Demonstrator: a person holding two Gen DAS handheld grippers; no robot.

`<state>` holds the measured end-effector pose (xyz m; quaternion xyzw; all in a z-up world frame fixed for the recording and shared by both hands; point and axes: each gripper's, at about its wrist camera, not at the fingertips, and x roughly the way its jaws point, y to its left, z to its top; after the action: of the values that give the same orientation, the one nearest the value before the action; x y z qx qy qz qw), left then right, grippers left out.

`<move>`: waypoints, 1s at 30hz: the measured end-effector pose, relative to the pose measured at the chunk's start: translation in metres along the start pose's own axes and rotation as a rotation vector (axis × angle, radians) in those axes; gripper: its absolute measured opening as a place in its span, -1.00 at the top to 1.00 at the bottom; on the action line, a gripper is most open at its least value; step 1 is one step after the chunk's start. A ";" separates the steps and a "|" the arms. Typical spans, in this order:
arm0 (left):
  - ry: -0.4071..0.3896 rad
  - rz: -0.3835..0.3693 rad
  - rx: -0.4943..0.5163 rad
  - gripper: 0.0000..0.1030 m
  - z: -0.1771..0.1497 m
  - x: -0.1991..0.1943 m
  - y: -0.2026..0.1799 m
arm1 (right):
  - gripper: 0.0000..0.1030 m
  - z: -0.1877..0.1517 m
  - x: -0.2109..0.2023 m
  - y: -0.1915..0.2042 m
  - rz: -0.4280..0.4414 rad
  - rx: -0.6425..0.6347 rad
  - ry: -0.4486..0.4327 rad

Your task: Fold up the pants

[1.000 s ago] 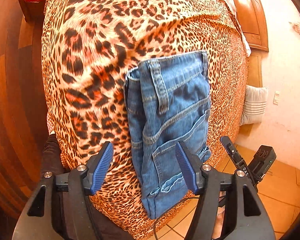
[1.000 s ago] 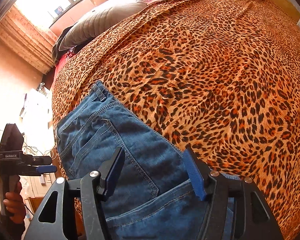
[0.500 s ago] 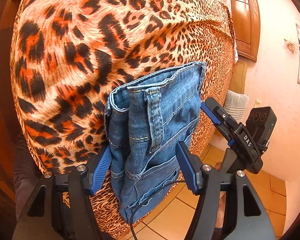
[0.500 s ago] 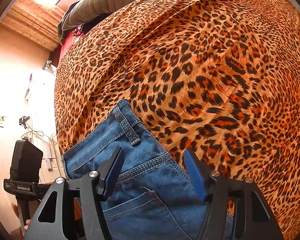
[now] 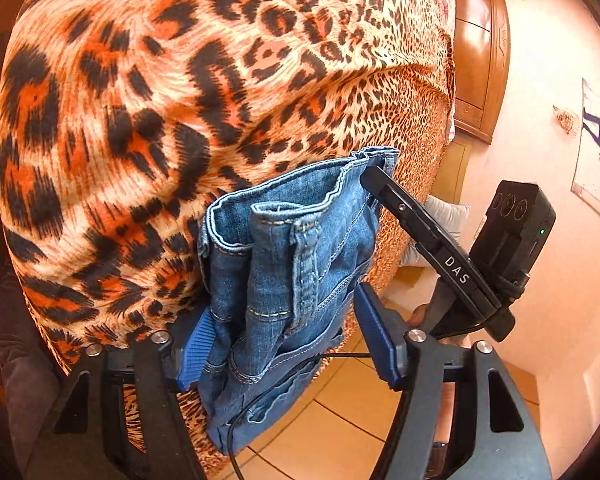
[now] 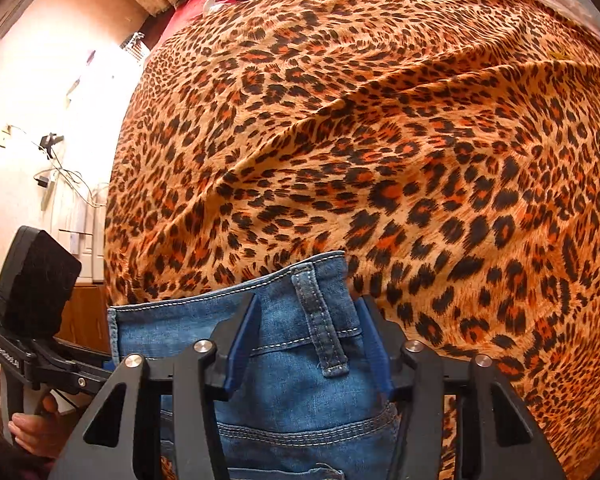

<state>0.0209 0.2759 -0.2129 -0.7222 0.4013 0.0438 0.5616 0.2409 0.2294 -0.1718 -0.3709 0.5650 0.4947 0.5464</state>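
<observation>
Left wrist view: your left gripper (image 5: pixel 284 340) was closing, jaws roughly half open, with the folded jeans (image 5: pixel 288 264) between them. The left pad (image 5: pixel 196 348) touched the denim edge; the right pad (image 5: pixel 376 340) stood just clear of the fabric, so no firm pinch yet. The jeans lay at the edge of the bed (image 5: pixel 172 92), on the leopard cover, waistband bunched up and a belt loop (image 5: pixel 306 268) facing the camera, lower end hanging over the tiled floor (image 5: pixel 340 432). Your right gripper (image 5: pixel 374 178) came in from the right, its tip at the far waistband corner; couldn't read its jaws from here. A cable (image 5: pixel 260 376) ran across the denim. Right wrist view: your right gripper (image 6: pixel 306 344) pointed down onto the waistband of the jeans (image 6: pixel 300 392), jaws closing and under half open, straddling a belt loop (image 6: pixel 324 320). Both pads sat against the denim at each side, but whether they pressed I couldn't tell. The jeans lay flat on the cover (image 6: pixel 380 140), near its edge. Your left gripper (image 6: pixel 40 344) showed at lower left, held in your hand (image 6: pixel 36 428), jaws not readable from this angle.
</observation>
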 end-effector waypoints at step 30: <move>-0.107 0.510 0.953 0.67 -0.223 0.031 -0.158 | 0.61 -0.262 -0.189 -0.043 0.181 0.355 -0.549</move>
<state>0.0544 0.0783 -0.0245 -0.2640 0.5102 0.0286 0.8181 0.2411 -0.0561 -0.0151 -0.0713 0.5047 0.5165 0.6880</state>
